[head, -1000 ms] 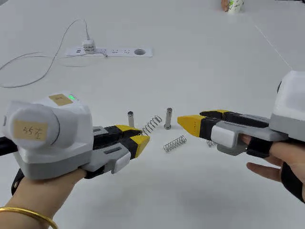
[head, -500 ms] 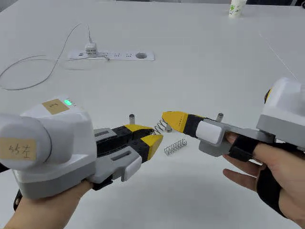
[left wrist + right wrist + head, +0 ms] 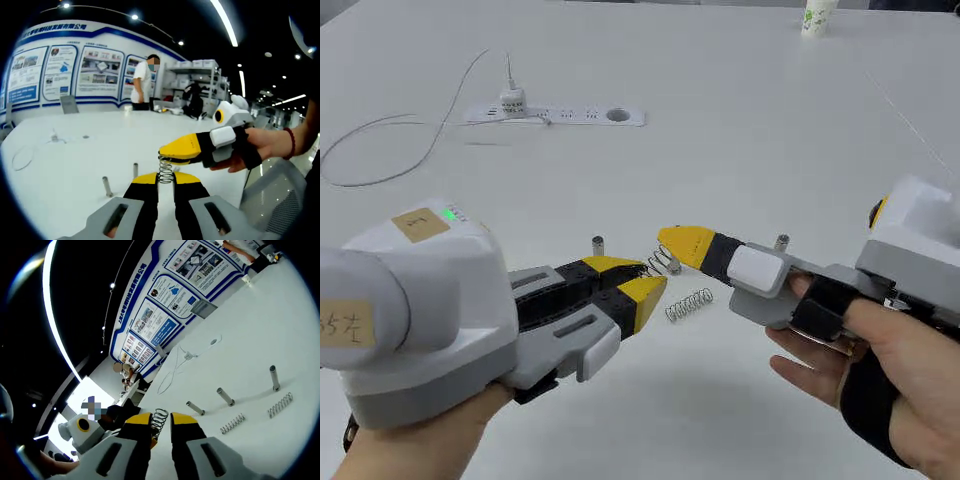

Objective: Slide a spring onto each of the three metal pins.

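Shiny metal spring (image 3: 165, 170), matt white table (image 3: 740, 150)

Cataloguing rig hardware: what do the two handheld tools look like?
Both the left tool and right tool have yellow-tipped black jaws on white-grey housings. The left carries tan handwritten labels and a green light; the right hand wears a black strap.

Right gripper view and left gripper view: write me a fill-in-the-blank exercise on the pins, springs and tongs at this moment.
1. In the right gripper view, ___ metal pins stand on the table.
2. Near them ___ loose springs lie flat.
3. In the left gripper view, another spring sits between the tips of the left tongs, coloured ___.
Missing words: three; two; yellow.
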A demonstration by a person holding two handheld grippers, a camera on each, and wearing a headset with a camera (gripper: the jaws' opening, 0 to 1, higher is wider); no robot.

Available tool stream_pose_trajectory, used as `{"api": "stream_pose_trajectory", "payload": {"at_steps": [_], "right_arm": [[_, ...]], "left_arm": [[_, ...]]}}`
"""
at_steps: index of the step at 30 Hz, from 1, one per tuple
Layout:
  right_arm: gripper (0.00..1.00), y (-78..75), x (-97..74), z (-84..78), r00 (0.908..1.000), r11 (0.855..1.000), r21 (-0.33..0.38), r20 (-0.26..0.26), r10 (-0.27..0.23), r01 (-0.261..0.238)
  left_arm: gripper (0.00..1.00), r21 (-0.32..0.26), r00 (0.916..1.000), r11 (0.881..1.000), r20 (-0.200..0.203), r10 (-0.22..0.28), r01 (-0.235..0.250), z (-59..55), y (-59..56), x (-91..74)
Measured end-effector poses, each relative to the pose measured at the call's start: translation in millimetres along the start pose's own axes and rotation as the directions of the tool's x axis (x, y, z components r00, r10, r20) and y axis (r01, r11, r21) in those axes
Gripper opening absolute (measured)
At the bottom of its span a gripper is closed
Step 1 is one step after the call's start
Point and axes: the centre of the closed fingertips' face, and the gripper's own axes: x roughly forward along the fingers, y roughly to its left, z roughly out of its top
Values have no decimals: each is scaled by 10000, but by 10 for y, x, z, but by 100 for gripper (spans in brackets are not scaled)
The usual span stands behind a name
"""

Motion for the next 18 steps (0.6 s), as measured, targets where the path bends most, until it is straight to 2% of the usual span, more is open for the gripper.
{"api": "stream_pose_trajectory", "payload": {"at_steps": [7,13,15,18], "right_arm": [[13,41,17,-1,9998,9997,-153,-4,192,-192],[12,81,45,-28,9994,9962,-797,-149,327,-338],[12,103,50,-27,9990,9905,-1307,-140,421,-435],[12,127,58,-32,9989,9866,-1567,-190,434,-459]], "left_arm": [[10,-52,10000,10000,44,17,-16,-6,7,-14],[11,169,9998,9998,-141,144,-141,-44,29,-18],[11,203,9996,9997,-219,150,-145,-53,32,-18],[11,328,9993,9993,-297,205,-196,-56,41,-19]]}}
